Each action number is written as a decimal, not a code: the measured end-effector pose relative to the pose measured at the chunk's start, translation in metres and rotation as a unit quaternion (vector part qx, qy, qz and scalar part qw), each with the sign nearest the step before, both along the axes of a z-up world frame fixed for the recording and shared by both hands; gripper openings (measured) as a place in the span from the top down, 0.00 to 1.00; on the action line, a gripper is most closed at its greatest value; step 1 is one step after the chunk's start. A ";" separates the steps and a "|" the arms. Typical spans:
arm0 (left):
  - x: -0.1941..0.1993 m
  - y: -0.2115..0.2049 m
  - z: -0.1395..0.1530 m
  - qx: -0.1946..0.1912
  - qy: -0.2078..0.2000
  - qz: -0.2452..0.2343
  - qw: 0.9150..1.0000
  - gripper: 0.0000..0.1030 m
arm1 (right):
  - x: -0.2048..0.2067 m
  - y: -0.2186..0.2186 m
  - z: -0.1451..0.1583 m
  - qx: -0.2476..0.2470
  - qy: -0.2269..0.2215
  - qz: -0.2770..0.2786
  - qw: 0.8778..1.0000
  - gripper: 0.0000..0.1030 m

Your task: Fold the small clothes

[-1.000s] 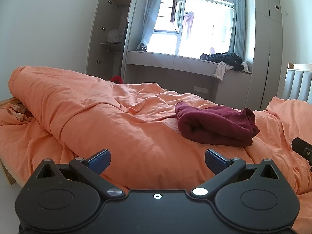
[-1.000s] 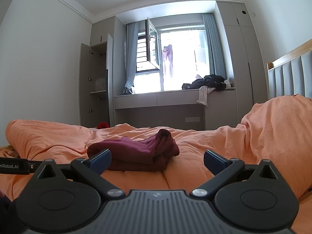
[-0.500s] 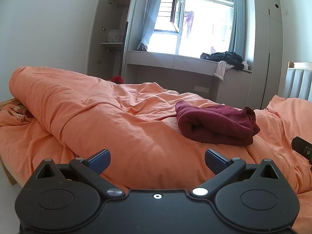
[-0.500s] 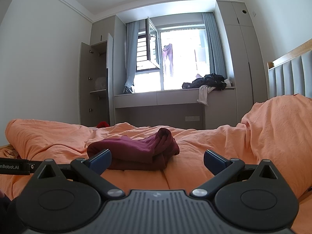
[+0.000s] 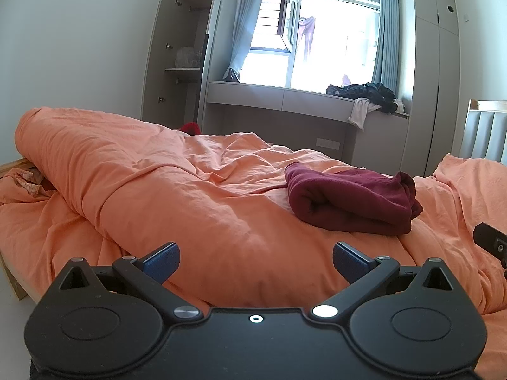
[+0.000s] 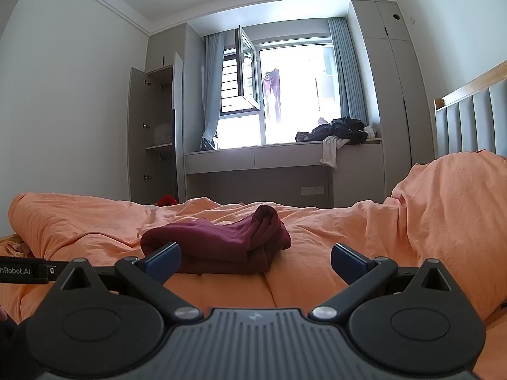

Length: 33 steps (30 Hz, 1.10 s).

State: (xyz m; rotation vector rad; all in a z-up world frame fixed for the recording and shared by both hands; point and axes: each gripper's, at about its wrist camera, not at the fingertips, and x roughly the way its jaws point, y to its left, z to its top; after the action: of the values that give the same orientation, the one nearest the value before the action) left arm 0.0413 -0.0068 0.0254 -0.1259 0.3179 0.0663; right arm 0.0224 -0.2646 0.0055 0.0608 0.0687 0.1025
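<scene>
Hovering wide open and empty, left gripper (image 5: 256,258) and right gripper (image 6: 256,258) — maroon garment (image 6: 218,242) ahead of both jaws; best pinching separate edges, lifting evenly.

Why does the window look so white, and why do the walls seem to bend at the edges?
In both wrist views the bright window is overexposed by daylight, so little outside shows; fisheye lenses curve the walls and darken the corners. In the left wrist view the folded maroon garment casts a soft shadow on the orange duvet. Nothing is noticeably blurred.
</scene>
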 end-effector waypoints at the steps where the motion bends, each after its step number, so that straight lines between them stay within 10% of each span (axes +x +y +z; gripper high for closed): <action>1: 0.000 0.000 0.000 0.000 0.000 0.000 1.000 0.00 | 0.000 0.000 0.000 0.000 0.000 0.000 1.000 0.00; 33: -0.003 -0.013 0.001 0.042 -0.001 0.018 0.999 0.00 | 0.001 0.000 -0.005 0.002 0.005 -0.004 1.000 0.00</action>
State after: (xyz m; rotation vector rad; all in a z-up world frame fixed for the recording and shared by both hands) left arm 0.0386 -0.0202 0.0265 -0.0477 0.3105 0.1153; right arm 0.0235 -0.2646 0.0007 0.0659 0.0788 0.0947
